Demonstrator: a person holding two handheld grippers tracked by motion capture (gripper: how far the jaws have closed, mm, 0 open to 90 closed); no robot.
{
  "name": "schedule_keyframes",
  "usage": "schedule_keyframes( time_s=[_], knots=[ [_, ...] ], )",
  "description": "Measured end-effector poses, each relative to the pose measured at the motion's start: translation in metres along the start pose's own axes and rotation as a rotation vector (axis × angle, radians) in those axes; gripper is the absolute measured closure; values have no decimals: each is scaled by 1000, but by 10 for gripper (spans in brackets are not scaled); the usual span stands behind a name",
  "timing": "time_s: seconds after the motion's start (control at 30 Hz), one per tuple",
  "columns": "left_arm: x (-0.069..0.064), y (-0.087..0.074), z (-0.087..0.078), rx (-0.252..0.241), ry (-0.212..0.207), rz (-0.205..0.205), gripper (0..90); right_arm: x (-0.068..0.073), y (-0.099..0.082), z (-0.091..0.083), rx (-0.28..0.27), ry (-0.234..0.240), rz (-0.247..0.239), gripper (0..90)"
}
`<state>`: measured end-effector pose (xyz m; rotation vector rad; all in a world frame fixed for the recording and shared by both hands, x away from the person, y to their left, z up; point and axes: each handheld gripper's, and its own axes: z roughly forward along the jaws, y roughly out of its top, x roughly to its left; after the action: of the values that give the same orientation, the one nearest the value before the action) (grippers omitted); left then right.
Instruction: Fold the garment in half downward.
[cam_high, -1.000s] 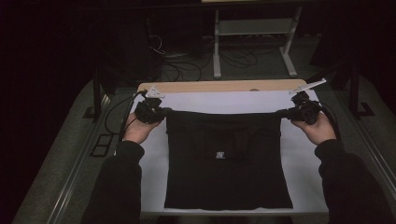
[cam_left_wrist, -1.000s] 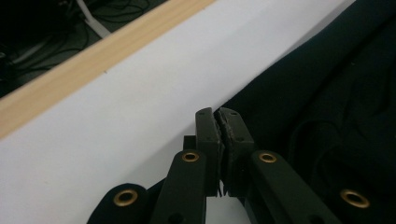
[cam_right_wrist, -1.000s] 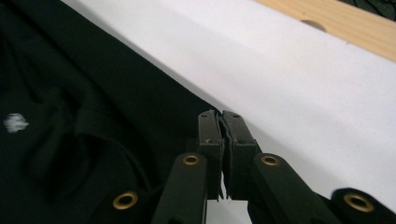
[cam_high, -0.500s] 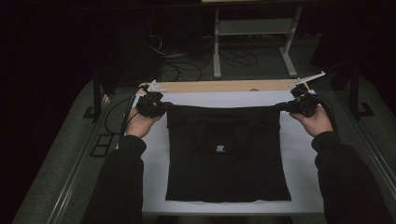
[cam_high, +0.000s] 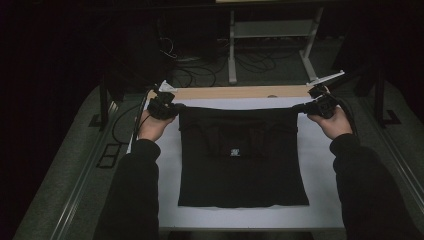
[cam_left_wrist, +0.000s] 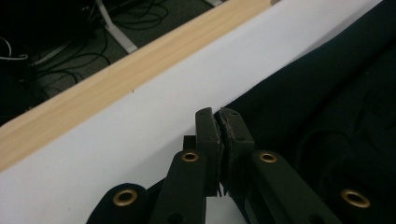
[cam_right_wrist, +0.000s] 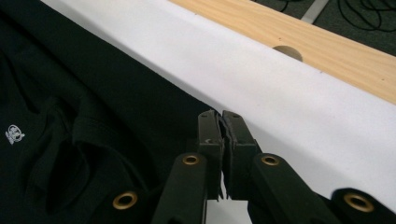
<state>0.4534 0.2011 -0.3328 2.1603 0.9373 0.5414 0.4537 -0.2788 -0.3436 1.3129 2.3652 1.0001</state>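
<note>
Tabletop (cam_high: 320, 210), white w/ a wood strip along the far edge, carries the whole job. On it lies our black garment (cam_high: 242, 165), roughly square, spread flat in the middle, small white logo (cam_high: 234, 152) near its centre; the far edge looks doubled over, w/ folds and a collar-like shape bunched under it.

We've got that far edge by both corners. Left hand-held gripper (cam_high: 176, 106) has its jaws pressed together on the far-left corner; in the left gripper view the pads (cam_left_wrist: 208, 135) clamp a thin bit of dark cloth right at the corner (cam_left_wrist: 233, 103). Right hand-held gripper (cam_high: 298, 107) is the same on the far-right corner, jaws (cam_right_wrist: 222, 135) pinching the cloth edge, white surface just beyond.

Step in hand, as we read it: carrying the far edge taut between both hands, prob. to fold or straighten it. To do it well:
- keep both grips firm; only a little cloth sits in each pinch, so a jerk could slip it out
- keep the edge stretched straight btwn the two corners, no sag in the middle
- move both hands together at an even pace and same height, else the edge skews
- stay parallel to the wood strip so the sides line up
- lay down before releasing, and watch the bunched folds inside don't drag along.
</note>
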Motion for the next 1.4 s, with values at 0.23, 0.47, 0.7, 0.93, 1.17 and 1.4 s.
schedule_keyframes(
  time_s=[0.23,0.47,0.7,0.93,1.17,1.4],
  knots=[
    [1,11,1,5,19,17,860,-5,6,-4,-17,-11,8,858],
    [1,16,-2,-5,31,25,860,-7,8,-4,-24,-17,7,857],
    [2,18,1,-5,33,38,858,-9,8,-2,-26,-18,10,857],
    [4,14,14,29,23,28,858,-14,6,10,-6,-12,19,854],
    [6,10,26,58,16,19,847,-17,5,23,17,-11,32,845],
    [9,1,29,56,9,-29,691,-21,2,25,4,-9,63,705]
  ],
)
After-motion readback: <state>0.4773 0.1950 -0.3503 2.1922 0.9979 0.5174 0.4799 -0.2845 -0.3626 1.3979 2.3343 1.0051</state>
